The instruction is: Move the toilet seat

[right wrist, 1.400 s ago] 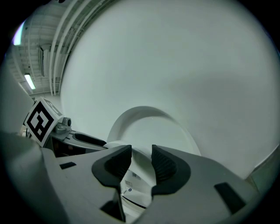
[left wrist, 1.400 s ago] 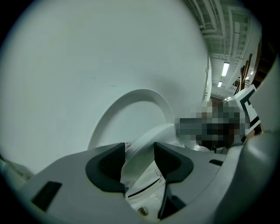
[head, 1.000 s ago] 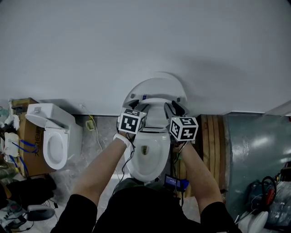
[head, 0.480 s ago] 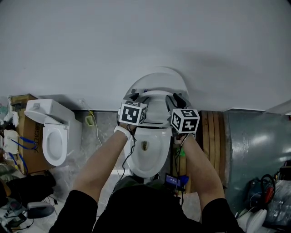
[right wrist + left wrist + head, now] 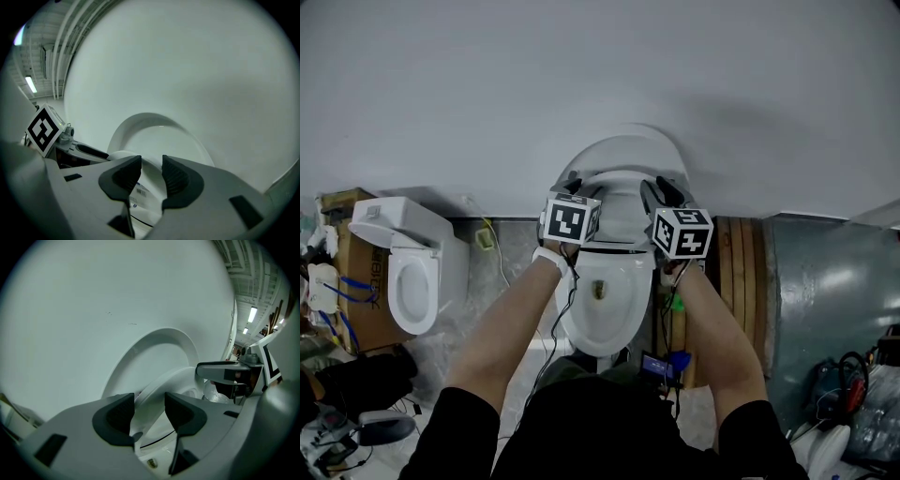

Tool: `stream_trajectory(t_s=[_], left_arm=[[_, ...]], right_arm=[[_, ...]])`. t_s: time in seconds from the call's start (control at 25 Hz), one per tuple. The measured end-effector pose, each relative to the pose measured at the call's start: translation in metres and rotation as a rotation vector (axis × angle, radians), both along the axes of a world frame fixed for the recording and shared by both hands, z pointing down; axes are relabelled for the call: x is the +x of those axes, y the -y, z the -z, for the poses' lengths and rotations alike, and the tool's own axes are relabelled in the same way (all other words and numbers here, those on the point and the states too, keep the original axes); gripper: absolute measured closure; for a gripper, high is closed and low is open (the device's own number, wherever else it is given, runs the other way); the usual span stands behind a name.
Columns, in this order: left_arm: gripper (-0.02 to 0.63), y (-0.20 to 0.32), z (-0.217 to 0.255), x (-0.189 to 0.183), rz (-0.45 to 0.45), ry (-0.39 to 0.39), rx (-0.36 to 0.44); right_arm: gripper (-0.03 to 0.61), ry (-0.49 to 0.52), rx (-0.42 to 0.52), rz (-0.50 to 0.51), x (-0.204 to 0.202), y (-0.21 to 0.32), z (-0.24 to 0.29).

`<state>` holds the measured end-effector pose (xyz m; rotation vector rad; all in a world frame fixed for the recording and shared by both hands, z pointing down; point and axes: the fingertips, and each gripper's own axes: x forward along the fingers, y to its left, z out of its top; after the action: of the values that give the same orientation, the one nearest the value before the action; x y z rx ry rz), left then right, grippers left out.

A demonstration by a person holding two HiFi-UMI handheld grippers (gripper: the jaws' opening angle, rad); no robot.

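Wall: a plain pale wall fills the far half of your head view.
Floor: grey floor runs along the near side, below the wall.
Toilet: a white toilet stands right in front of you against the wall, its bowl uncovered.
Second toilet: another white toilet sits well apart on the left, in front of a cardboard box.
Planks: a stack of wooden planks lies just right of the toilet you are working on.
Lid: the lid stands raised against the wall, behind the seat.
Toilet seat: the toilet seat is tilted up off the bowl at the far end of the toilet, in front of the lid and between your two hands.
Left tongs: your left tongs are pinching the seat's left edge, and the white rim fills the gap between the dark pads.
Right tongs: your right tongs are pinching the seat's right edge in the same way, level with the left tongs.
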<state>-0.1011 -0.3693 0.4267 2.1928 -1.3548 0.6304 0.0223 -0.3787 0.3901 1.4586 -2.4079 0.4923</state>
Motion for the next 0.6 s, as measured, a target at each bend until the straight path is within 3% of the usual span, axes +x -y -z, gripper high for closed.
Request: stream_trajectory(t_s=[0.24, 0.6], left_arm=[[0.428, -0.012, 0.0, -0.004, 0.038, -0.016, -0.003], [0.428, -0.044, 0.023, 0.012, -0.013, -0.063, 0.037]], right_arm=[[0.42, -0.001, 0.001, 0.021, 0.001, -0.007, 0.001], [0.42, 0.052, 0.066, 0.058, 0.003, -0.033, 0.035]])
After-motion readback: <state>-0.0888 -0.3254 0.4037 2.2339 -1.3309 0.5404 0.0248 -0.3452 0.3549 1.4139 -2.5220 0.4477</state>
